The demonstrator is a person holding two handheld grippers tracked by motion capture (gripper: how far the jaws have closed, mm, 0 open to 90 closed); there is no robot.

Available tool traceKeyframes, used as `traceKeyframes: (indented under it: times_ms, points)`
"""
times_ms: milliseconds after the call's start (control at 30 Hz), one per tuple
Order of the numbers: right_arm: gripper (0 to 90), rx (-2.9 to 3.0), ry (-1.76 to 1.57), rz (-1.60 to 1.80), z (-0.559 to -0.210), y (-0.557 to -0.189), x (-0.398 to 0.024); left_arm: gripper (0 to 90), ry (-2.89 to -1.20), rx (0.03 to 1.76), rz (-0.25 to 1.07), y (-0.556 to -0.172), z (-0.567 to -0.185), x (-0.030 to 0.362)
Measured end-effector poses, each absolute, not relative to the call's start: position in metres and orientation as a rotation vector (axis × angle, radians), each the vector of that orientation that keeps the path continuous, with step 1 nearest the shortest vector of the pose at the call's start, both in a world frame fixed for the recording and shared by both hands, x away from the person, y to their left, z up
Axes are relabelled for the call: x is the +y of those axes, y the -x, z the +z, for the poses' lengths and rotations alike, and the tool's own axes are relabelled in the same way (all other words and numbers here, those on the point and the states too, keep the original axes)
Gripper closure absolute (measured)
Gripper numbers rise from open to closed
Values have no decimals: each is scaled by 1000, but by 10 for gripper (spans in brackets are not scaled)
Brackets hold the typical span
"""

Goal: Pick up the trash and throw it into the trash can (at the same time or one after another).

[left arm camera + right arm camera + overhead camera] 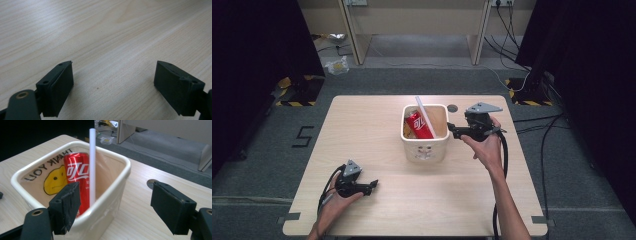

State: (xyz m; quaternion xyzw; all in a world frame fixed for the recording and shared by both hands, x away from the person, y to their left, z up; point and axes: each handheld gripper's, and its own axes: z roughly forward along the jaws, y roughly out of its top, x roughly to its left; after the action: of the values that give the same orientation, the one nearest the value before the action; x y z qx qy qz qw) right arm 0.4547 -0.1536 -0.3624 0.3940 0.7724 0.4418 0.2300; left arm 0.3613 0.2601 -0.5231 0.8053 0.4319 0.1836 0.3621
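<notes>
The left gripper (pixel 373 186) rests on the table (pixel 377 125), jaws wide apart with nothing between them. In the middle stands a cream bin (pixel 425 146) with a red can (pixel 418 125) and a white stick (pixel 425 117) inside. The right gripper (pixel 451 131) is just beside the bin, jaws wide apart and holding nothing.

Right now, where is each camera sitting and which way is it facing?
High view: above the person's side, looking forward and down on the table; both forearms, left gripper, right gripper.
Left gripper view: looks along its open jaws at bare tabletop.
Right gripper view: looks along its open jaws at the bin, can and straw, as the high view also shows.
</notes>
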Motion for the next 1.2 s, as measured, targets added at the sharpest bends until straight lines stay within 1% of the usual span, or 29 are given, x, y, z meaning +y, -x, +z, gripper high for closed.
traceKeyframes:
  times_ms: [300,733,1200]
  points:
    - [230,2114,-1081,1188,-370,-441,-171,151,-2066,1116,472,-361,-523,260]
    - [230,2109,-1132,1160,-391,-428,-194,150,-2070,1114,473,-361,-523,260]
    - [228,2095,-1135,1127,-401,-412,-203,150,-2070,1114,473,-361,-523,260]
